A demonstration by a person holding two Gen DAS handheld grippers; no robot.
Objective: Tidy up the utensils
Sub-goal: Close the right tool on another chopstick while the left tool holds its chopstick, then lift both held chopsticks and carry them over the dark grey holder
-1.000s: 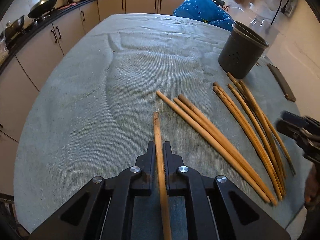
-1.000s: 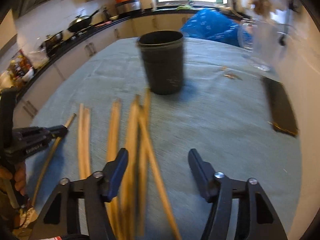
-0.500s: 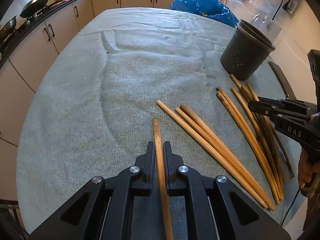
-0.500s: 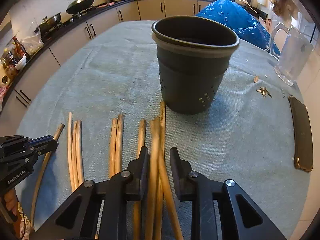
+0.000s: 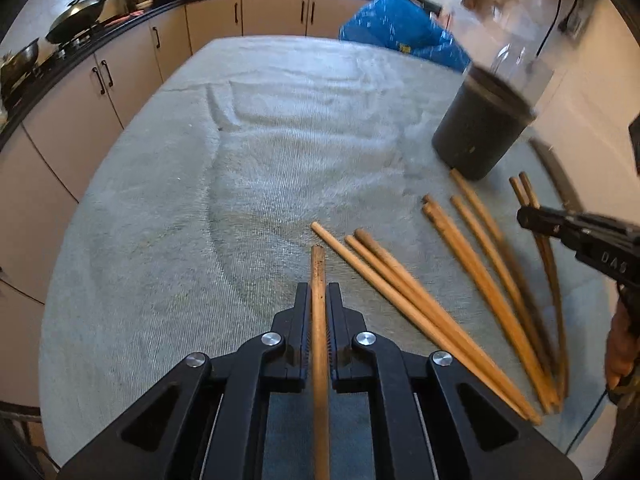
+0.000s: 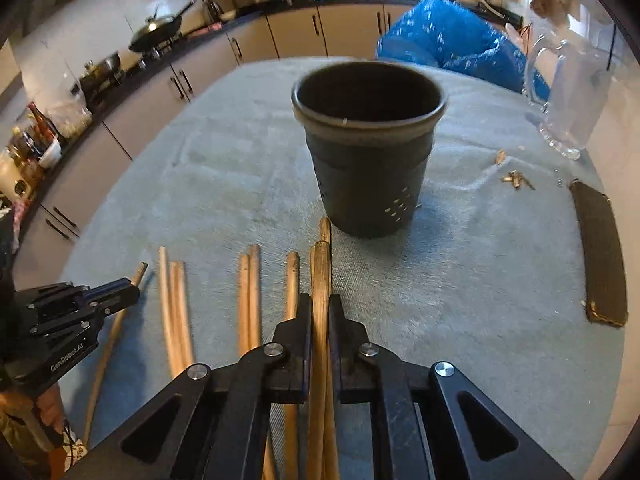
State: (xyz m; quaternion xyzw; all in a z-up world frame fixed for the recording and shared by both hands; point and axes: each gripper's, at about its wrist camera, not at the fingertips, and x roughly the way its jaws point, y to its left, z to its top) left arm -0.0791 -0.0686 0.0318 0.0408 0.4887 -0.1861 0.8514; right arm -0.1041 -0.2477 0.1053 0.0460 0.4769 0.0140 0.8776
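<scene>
Since the earlier frame, my right gripper (image 6: 319,300) has closed from wide apart onto a pair of chopsticks (image 6: 320,276), just before the dark holder (image 6: 366,152). My left gripper (image 5: 319,300) stays clamped on one chopstick (image 5: 319,276); loose chopsticks (image 5: 448,320) lie on the cloth (image 5: 200,200).

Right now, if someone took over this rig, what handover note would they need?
Left hand-held gripper: shut on one chopstick.
Right hand-held gripper: shut on chopsticks, apparently two, just before the dark holder.
Holder stands upright on the towel-covered table; no chopstick shows above its rim.
Loose chopsticks lie flat on the towel.
Left: put the held ones in, then the rest.
</scene>
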